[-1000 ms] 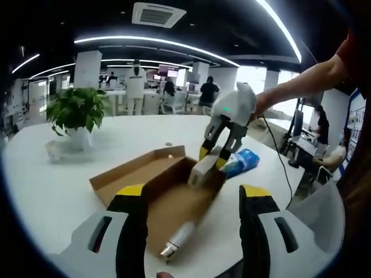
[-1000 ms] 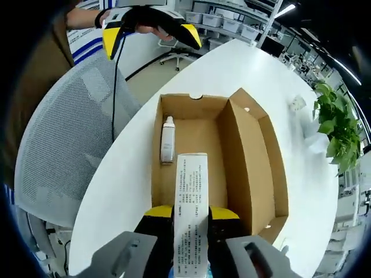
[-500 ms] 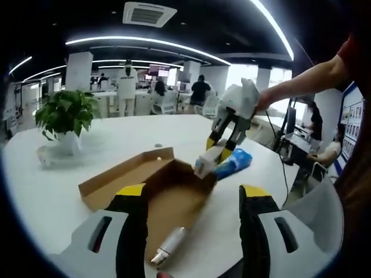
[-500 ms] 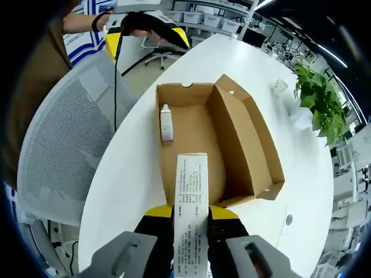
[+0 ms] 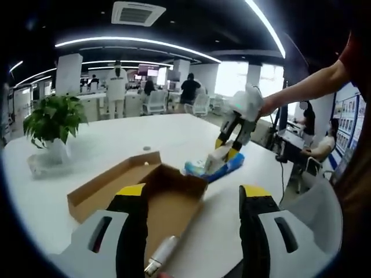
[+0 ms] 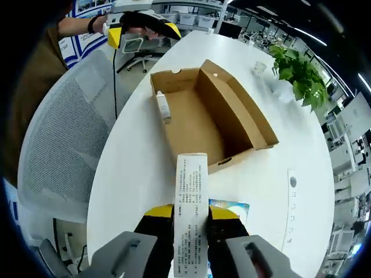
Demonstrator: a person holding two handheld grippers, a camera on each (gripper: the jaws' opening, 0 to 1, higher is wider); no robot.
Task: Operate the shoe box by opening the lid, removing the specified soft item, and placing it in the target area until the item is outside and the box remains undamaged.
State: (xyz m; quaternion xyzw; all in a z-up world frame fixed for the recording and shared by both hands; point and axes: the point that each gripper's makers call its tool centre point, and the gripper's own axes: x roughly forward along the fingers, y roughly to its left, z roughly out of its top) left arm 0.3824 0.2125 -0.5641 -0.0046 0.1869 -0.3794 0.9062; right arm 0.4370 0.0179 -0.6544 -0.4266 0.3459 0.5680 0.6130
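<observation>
The brown cardboard shoe box [image 6: 232, 124] lies open on the white table, its lid folded out flat beside it [image 5: 107, 182]. A small white bottle [image 6: 162, 106] lies inside, near the end closest to my left gripper [image 5: 159, 255]. My right gripper [image 6: 191, 211] is shut on a long white packet with printed text [image 6: 191, 197], held beyond the box's end. In the left gripper view that packet [image 5: 213, 161] hangs from the right gripper [image 5: 225, 152] just over a blue packet [image 5: 223, 167] on the table. My left gripper [image 5: 194, 194] stands open above the box, holding nothing.
A potted plant [image 5: 52, 119] and a white cup [image 6: 258, 68] stand at the table's far side. A grey mesh chair [image 6: 64, 145] stands against the table edge near the person. People stand in the background. Bare tabletop surrounds the box.
My right gripper has carried the white printed packet up out of the box and past its end, over the blue packet. The left gripper stays open over the box.
</observation>
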